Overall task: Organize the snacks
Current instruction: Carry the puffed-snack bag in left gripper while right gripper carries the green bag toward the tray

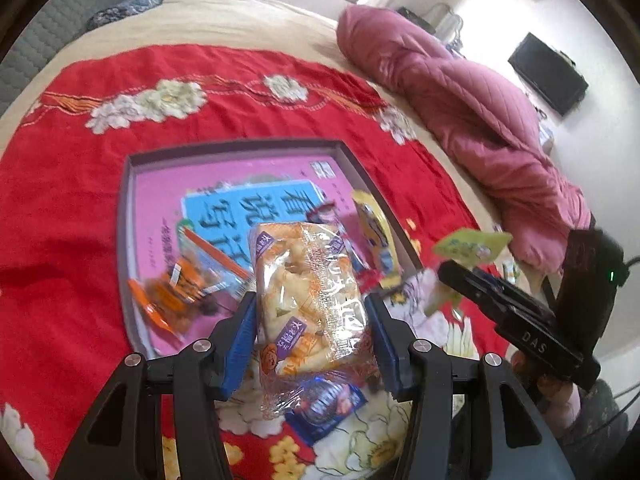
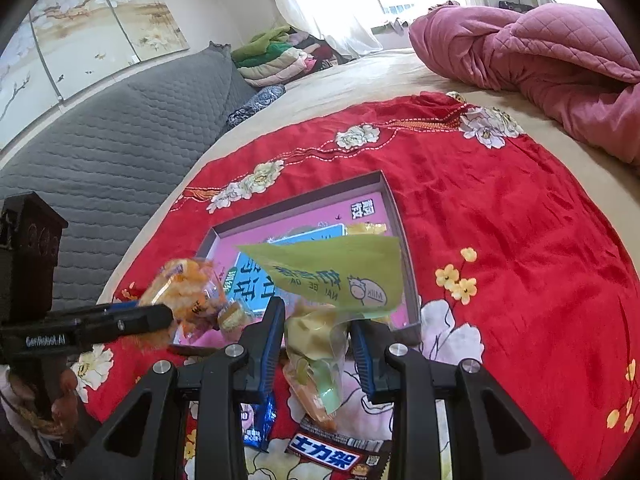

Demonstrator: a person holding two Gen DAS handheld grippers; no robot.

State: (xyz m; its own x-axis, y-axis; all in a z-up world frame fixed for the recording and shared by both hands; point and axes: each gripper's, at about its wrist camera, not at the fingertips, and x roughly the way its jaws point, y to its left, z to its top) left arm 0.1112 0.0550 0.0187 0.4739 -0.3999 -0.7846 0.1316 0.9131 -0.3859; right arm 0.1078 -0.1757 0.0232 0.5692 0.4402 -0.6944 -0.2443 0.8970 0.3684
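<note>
My left gripper (image 1: 310,300) is shut on a clear packet of orange-printed pastry (image 1: 308,272), held above the near edge of a shallow grey box (image 1: 240,146). A pink and blue book lines the box, with an orange snack (image 1: 176,292) and a yellow packet (image 1: 372,220) on it. My right gripper (image 2: 316,316) is shut on the lower end of a green milk-snack packet (image 2: 340,272), above the box's near right corner (image 2: 414,316). Each gripper shows in the other's view: the right (image 1: 452,276) with its green packet (image 1: 472,244), the left (image 2: 160,316) with its pastry (image 2: 188,284).
The box sits on a red flowered cloth (image 1: 60,200) spread over a beige bed. A blue snack packet (image 1: 324,408) and a black bar wrapper (image 2: 340,452) lie on the cloth near me. A pink quilt (image 2: 540,48) is heaped at the right, a grey padded headboard (image 2: 100,128) at the left.
</note>
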